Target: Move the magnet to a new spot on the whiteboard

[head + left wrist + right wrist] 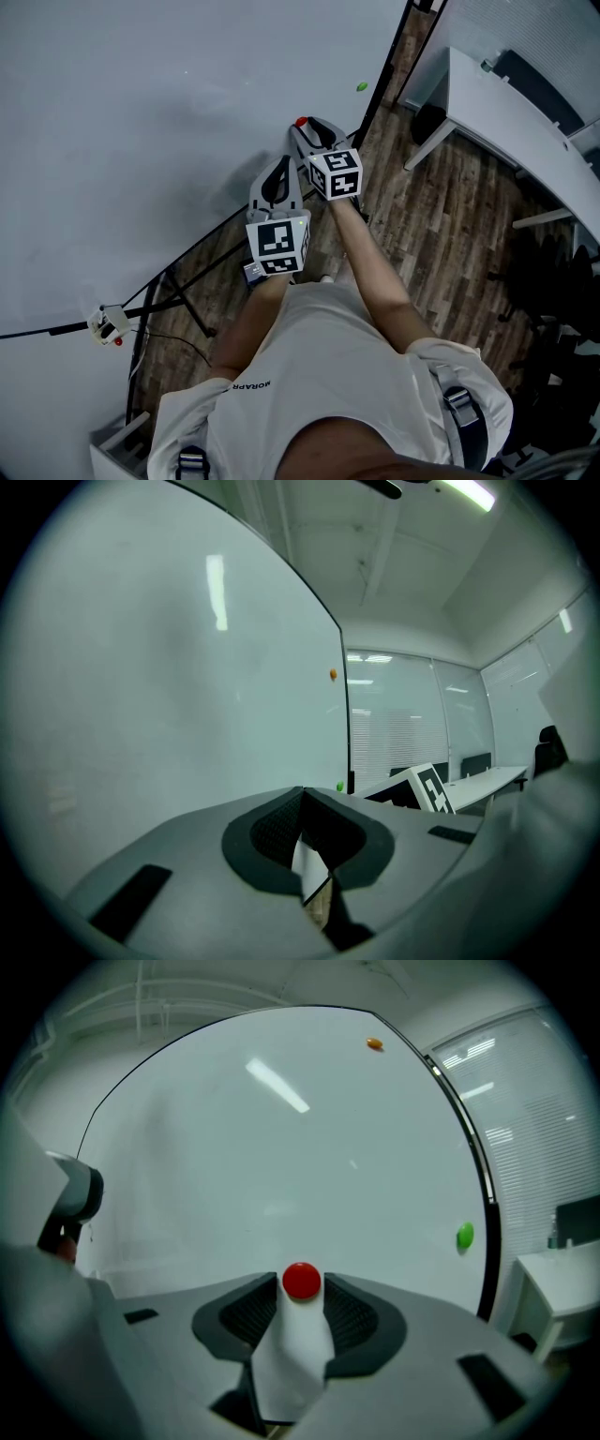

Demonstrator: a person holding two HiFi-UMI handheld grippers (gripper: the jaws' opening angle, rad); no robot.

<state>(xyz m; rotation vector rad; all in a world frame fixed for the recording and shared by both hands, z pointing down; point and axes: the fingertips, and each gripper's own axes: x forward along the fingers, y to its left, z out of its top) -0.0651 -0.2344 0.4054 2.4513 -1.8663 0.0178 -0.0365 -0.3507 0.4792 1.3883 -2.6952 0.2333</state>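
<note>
Red magnet (302,1281) sat clamped in our right gripper (302,1288) at the whiteboard (281,1147); we judged the new spot not yet reached. Our left gripper (302,794) had its jaws together, empty.

White short-sleeved T-shirt (319,366), grey buckled shoulder straps (463,417).

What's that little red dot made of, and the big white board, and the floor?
The red magnet looks like smooth plastic: even colour, soft sheen. The whiteboard seems a glossy coated panel, since ceiling lights reflect in it. The floor looks like wood or wood-look planks: grain and seams show.
</note>
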